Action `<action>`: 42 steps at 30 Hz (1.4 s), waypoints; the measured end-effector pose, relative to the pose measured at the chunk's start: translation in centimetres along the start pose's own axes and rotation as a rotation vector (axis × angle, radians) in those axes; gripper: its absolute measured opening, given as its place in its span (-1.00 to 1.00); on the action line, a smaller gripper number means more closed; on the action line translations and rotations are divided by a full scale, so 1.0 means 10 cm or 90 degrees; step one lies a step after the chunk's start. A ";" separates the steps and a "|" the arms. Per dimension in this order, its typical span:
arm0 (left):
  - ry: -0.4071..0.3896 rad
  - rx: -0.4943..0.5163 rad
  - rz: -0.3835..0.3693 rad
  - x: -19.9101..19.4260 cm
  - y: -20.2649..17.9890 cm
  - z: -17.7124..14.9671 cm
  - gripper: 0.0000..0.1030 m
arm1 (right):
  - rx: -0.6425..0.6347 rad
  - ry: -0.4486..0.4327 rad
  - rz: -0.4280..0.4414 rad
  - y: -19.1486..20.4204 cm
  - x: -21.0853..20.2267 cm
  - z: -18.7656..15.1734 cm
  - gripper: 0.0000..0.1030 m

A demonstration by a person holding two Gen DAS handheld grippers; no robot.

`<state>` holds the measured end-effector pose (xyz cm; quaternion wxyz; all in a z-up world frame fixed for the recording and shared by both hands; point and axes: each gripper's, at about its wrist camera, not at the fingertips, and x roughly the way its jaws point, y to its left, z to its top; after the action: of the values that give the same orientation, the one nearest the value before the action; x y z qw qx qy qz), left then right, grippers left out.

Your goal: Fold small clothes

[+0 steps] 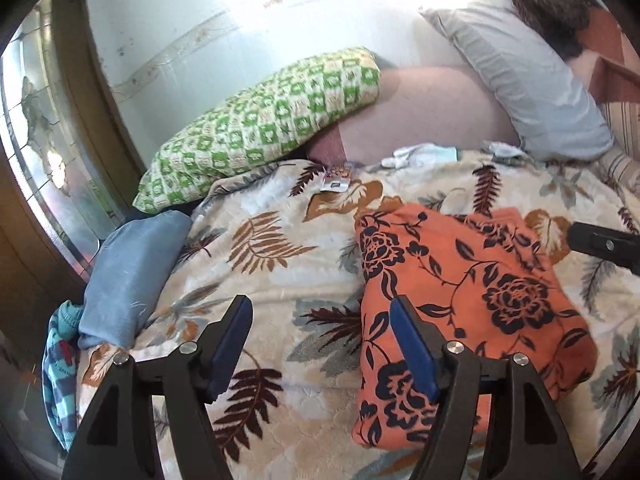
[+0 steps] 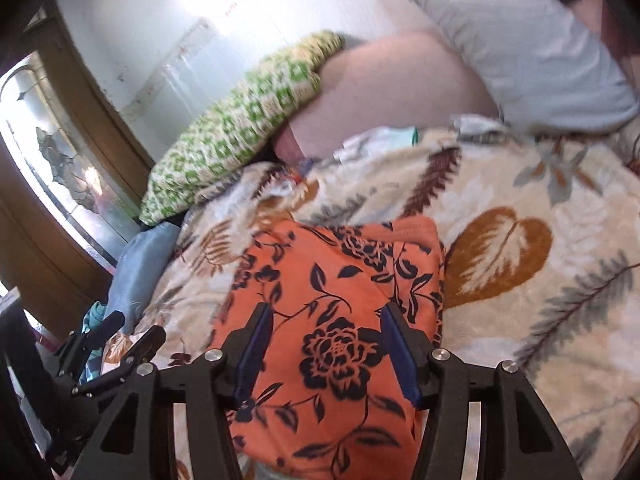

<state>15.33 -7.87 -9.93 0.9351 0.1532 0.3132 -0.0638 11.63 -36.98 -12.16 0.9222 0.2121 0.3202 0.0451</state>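
Note:
An orange garment with dark flower print (image 1: 464,300) lies folded into a rough rectangle on the leaf-patterned blanket (image 1: 272,248). My left gripper (image 1: 320,308) is open and empty, hovering over the blanket at the garment's left edge. In the right wrist view the garment (image 2: 336,320) fills the middle. My right gripper (image 2: 326,316) is open and empty just above it. The right gripper's tip also shows at the right edge of the left wrist view (image 1: 600,242). The left gripper shows at the lower left of the right wrist view (image 2: 120,340).
A green checked pillow (image 1: 260,128) and a grey pillow (image 1: 528,80) lie at the back by the white wall. A blue cloth (image 1: 128,280) and a striped teal garment (image 1: 60,368) sit at the bed's left edge. Small pale clothes (image 1: 424,154) lie beyond the blanket.

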 end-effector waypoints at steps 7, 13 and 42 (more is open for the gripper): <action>-0.030 -0.007 0.004 -0.63 0.06 -0.08 0.53 | -0.035 -0.056 -0.034 0.14 -0.76 -0.35 0.17; -0.061 -0.028 0.004 -1.16 0.14 -0.10 0.55 | -0.063 -0.083 -0.054 0.36 -1.23 -0.55 0.19; -0.099 -0.130 0.068 -1.86 0.85 -0.35 0.91 | -0.158 -0.097 -0.060 1.16 -1.62 -0.87 0.25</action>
<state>0.38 1.70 0.77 0.9693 0.0684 0.2361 0.0069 -5.86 -26.89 -4.19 0.9641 0.0842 0.2508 0.0245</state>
